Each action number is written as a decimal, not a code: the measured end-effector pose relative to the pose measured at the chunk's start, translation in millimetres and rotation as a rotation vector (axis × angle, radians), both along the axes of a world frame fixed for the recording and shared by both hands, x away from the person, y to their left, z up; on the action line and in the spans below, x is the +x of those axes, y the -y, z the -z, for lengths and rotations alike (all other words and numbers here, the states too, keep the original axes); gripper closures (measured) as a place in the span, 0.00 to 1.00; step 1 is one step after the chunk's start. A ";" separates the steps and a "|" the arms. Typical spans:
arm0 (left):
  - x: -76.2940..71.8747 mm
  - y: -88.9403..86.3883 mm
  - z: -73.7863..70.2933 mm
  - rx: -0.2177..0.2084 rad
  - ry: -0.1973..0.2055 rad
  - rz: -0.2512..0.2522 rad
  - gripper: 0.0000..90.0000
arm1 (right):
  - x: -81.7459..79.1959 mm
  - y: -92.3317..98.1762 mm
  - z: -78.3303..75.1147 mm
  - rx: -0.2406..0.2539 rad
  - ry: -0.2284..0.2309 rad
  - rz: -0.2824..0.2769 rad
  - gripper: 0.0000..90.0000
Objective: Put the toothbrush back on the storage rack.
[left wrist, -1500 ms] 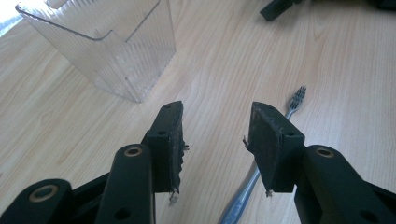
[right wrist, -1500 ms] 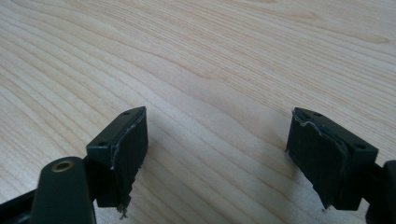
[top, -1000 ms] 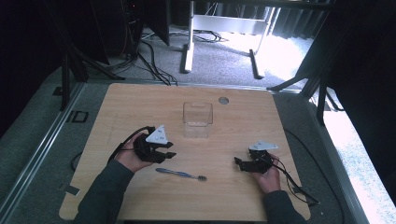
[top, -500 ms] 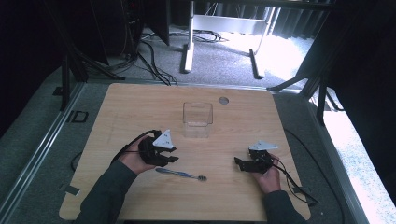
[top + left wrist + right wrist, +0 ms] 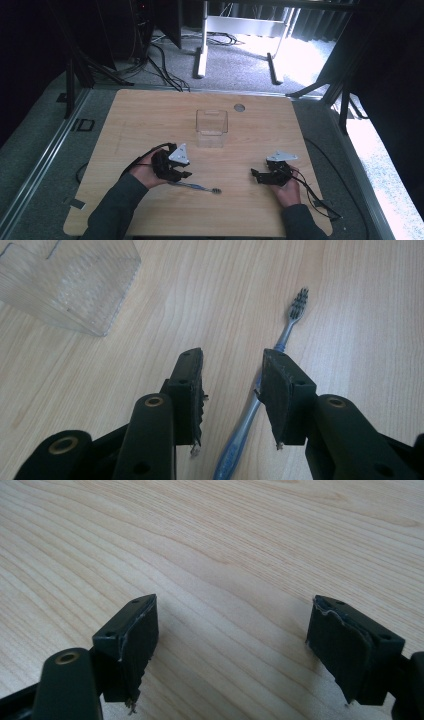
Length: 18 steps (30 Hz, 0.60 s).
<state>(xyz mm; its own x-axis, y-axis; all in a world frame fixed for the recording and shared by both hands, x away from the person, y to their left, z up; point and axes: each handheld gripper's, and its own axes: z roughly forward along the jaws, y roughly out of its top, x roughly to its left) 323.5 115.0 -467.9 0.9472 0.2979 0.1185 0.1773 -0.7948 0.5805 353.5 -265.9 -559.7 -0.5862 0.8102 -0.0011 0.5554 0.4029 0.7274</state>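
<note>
On the table [image 5: 150, 115], the clear container [image 5: 212, 128] stands far of centre, the toothbrush [image 5: 196, 186] lies nearer and slightly left, between the left gripper [image 5: 184, 175] and the right gripper [image 5: 256, 175].

Left gripper [image 5: 186, 174] over toothbrush [image 5: 196, 187] handle; clear box [image 5: 211, 128] beyond

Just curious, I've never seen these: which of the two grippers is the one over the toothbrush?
The left gripper: the toothbrush lies under its open jaws. The right gripper faces bare table.
</note>
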 end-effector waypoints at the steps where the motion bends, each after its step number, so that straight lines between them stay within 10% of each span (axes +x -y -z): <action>1: -0.1 0.5 0.5 0.000 -0.001 0.001 0.68 | -0.1 0.0 0.0 0.000 0.000 0.000 0.23; 18: -0.6 8.9 10.4 0.038 -0.012 0.035 0.67 | -0.1 0.1 0.0 0.000 0.000 -0.002 0.23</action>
